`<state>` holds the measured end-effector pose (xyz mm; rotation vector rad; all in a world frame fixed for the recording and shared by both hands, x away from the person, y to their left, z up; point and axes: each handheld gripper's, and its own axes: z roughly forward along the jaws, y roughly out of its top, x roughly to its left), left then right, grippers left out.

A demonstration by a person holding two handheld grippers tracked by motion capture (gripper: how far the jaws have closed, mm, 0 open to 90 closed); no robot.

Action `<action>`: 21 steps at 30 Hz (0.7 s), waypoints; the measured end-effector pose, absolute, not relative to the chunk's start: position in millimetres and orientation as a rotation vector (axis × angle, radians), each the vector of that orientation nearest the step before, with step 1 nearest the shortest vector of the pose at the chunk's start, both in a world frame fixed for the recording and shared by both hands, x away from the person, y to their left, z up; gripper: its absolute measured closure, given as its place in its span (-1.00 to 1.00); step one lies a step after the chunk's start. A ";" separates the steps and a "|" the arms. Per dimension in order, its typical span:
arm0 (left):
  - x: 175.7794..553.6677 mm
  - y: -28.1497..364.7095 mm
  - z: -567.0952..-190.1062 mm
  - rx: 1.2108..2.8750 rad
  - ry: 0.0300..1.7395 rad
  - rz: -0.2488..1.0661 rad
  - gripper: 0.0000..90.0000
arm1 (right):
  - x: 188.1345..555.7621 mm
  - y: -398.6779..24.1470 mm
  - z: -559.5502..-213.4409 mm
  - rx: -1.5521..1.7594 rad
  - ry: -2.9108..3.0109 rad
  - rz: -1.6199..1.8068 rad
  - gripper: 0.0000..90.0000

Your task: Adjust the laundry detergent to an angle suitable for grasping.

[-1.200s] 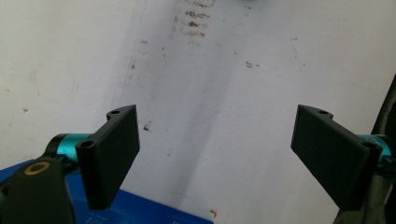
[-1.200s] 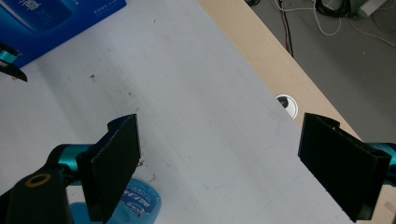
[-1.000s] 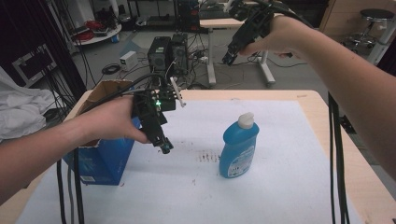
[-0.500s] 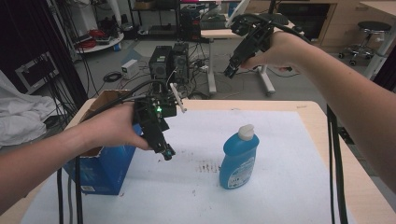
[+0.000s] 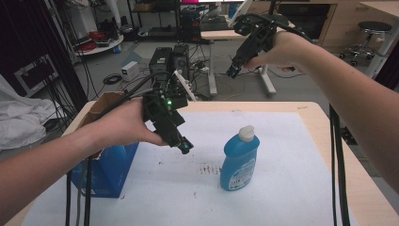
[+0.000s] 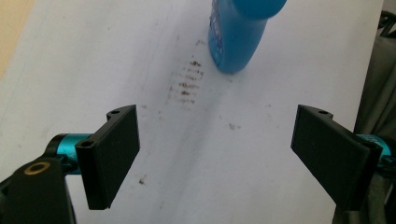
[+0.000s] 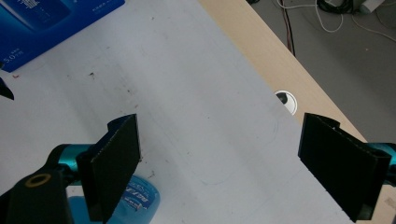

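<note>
Above the table, both tongs gape empty; left gripper view shows stains beside the bottle.

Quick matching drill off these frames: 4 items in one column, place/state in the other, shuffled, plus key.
Items:
1. blue bottle
2. blue box
3. left gripper
4. right gripper

Places/states:
A. held high above the far edge of the table, open
B. stands upright on the white mat, white cap on
C. at the table's left edge, open at the top
D. low over the mat, left of the bottle, open and holding nothing

Pairs: 1-B, 2-C, 3-D, 4-A
</note>
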<state>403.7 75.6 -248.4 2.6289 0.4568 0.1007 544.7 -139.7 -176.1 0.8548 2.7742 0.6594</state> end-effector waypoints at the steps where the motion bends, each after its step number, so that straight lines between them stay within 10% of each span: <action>1: 403.6 73.7 -247.9 2.620 0.455 0.100 -0.65 | 544.7 -140.1 -175.9 0.855 2.774 0.660 -0.72; 21: 396.7 34.0 -247.9 2.512 0.413 0.074 -0.65 | 545.9 -147.1 -174.9 0.873 2.771 0.658 -0.72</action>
